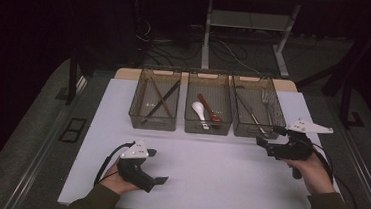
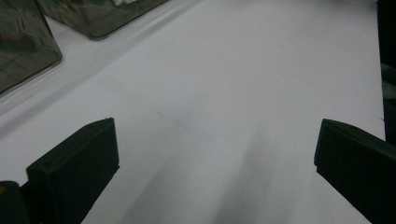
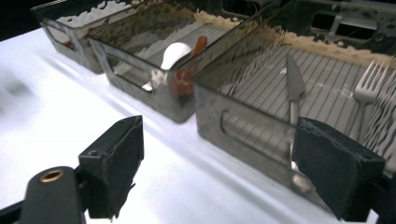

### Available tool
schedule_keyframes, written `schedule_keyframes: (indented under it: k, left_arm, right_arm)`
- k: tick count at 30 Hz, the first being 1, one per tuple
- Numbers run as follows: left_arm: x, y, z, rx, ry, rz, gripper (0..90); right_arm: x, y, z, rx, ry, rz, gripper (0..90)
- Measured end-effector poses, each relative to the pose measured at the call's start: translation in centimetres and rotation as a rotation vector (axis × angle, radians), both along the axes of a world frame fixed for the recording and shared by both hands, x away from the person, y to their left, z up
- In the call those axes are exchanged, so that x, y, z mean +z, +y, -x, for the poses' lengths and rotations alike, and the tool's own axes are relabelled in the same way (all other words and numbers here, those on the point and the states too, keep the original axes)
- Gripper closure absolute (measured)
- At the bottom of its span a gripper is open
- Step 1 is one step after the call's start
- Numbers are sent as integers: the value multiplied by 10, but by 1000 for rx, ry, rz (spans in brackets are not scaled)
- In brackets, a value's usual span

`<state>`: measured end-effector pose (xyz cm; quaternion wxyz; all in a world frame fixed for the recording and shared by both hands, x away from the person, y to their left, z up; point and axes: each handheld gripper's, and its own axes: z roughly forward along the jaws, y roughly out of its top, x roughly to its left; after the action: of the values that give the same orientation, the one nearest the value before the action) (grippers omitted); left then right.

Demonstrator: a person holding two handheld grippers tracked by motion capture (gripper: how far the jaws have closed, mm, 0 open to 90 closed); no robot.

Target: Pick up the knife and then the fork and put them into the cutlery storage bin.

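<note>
The right gripper (image 3: pixel 219 168) has its jaws wide apart with nothing between them; in the right gripper view they frame the near wall of the right bin (image 3: pixel 252 133). In the high view this gripper (image 1: pixel 271 141) sits at about 3 o'clock of the table, just beside that bin's near right corner.

Inside the bin lie a knife (image 3: pixel 294 88) and a fork (image 3: pixel 366 91), both flat on the ribbed floor, handles toward the near wall. They look like metal — stiff, rather light, and probably slippery for the pads. I judge that the knife is best taken across its handle, not the blade, with the jaws coming from above, because the bin walls leave little room from the side. A thin piece lying flat is hard to get under, so it may slide away.

The left gripper (image 2: pixel 215 163) also stands open and empty, over the bare table (image 2: pixel 243 84); in the high view it (image 1: pixel 161 168) is at about 7 o'clock.

The table is white and smooth. At 12 o'clock stand three smoky translucent bins in a row: the left bin (image 1: pixel 137 116) with chopsticks (image 1: pixel 161 101), the middle bin (image 1: pixel 189 122) with a white spoon (image 1: pixel 199 110) and a brown spoon (image 1: pixel 210 111). The room behind is dark, with cables (image 1: pixel 228 50) on the floor.
</note>
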<state>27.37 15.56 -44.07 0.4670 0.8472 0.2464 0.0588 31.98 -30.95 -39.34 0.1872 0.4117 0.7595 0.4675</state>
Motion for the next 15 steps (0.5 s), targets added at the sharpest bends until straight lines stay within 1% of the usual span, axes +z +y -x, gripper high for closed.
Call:
schedule_keyframes:
  k: [1,2,4,5,6,8,15]
  left_arm:
    - [0,0,0,1,2,-1,0]
    - [0,0,0,2,3,-3,0]
    - [0,0,0,2,2,-2,0]
    - [0,0,0,0,1,-3,0]
    - [0,0,0,2,2,-2,0]
    - [0,0,0,2,3,-3,0]
    - [0,0,1,2,1,-2,0]
  right_arm:
    - [-1,0,2,-1,7,-1,171]
    - [-3,-1,4,-2,5,0,171]
    - [-6,-1,10,8,12,-10,169]
    - [-8,-1,13,14,16,-11,124]
    - [-10,0,15,28,26,-12,116]
    - [-14,1,20,50,27,-6,116]
    - [-24,6,33,73,33,4,116]
